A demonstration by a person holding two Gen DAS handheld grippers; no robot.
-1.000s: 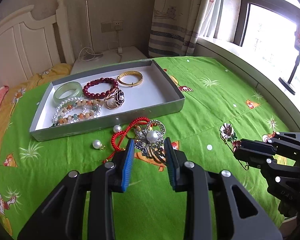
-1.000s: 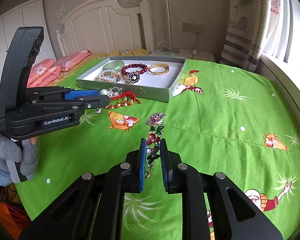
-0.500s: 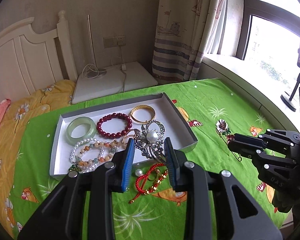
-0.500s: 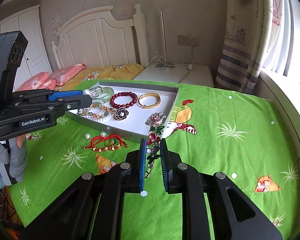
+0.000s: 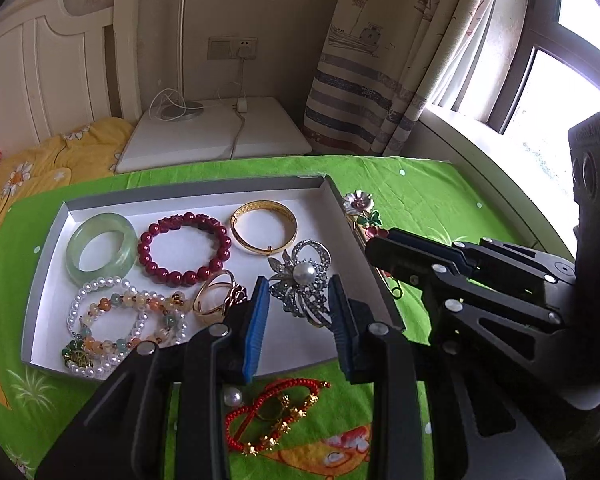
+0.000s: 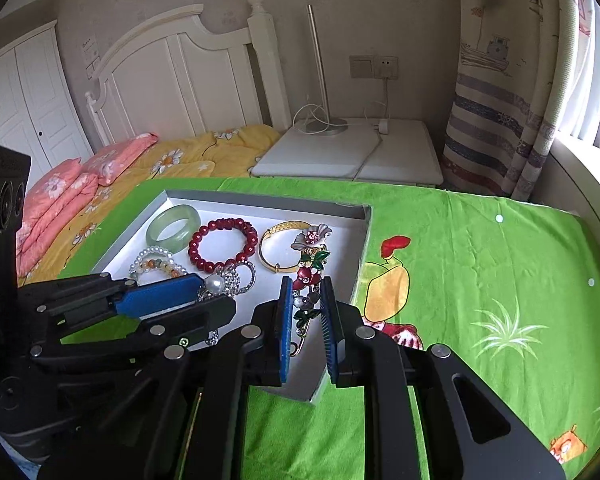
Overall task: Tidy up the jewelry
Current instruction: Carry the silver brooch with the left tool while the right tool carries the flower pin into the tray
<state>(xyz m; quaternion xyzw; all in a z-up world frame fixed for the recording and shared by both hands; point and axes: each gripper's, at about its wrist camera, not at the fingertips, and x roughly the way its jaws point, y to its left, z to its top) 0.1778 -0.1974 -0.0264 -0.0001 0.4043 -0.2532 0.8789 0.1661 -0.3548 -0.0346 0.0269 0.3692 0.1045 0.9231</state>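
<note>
Pearl brooch [image 5: 305, 282]: we hold it between the blue pads of our left gripper [image 5: 298, 322], raised over the near right part of the tray [image 5: 44, 264], because that patch of white floor is bare and nothing would tangle there.
Left fingers: parted only as far as the brooch's width, closed on its silver leaves; we judge the grip light, since the piece hangs from its edges.
Flower brooch [image 6: 309, 270]: pinched in our right gripper [image 6: 305, 320], stem down between the pads, flower head upward, above the tray's right end close to the gold bangle [image 6: 278, 248].
Right fingers: nearly together, clamped on the thin stem and pin.
Tray contents: jade bangle [image 5: 101, 247], red bead bracelet [image 5: 184, 249] and gold bangle in a back row, pearl and stone strands [image 5: 124, 328] and a gold ring [image 5: 216, 300] nearer us; each sits apart, so we aim for the gaps.
Still outside: red cord bracelet [image 5: 276, 412] and a loose pearl [image 5: 233, 397] on the green sheet [image 6: 480, 280], just before the tray's near wall.
Risk: both grippers crowd the same end, so one release should wait for the other.
</note>
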